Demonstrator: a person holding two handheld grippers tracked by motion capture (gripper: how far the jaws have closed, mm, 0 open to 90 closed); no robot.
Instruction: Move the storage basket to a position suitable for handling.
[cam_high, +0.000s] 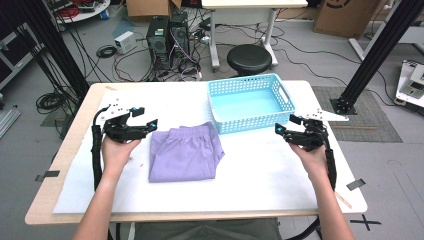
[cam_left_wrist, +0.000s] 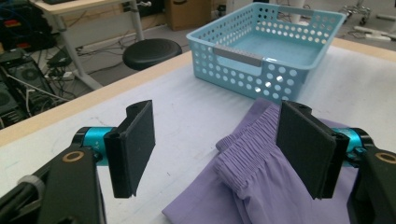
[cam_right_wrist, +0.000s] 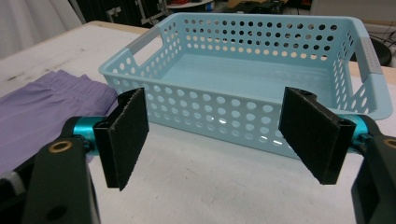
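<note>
On the white table cover, near the middle, lies a folded pair of purple shorts, its elastic waistband at the far edge, just short of the near wall of the light blue perforated basket. The basket stands empty, to the right of and beyond the garment.

The left gripper hovers just left of the shorts' far left corner, jaws spread wide with nothing between them; in the left gripper view the gathered waistband sits between and just past the pads. This hand is plainly the nearer one, and the cloth lies to its right. The right gripper is also wide open and empty, well apart from the shorts, pointing at the basket's near right corner.

Judging by this, the left corner of the waistband looks like the next grab. Whether the jaws touch the table cannot be told, and the shorts' near hem is cut off in both gripper views.
</note>
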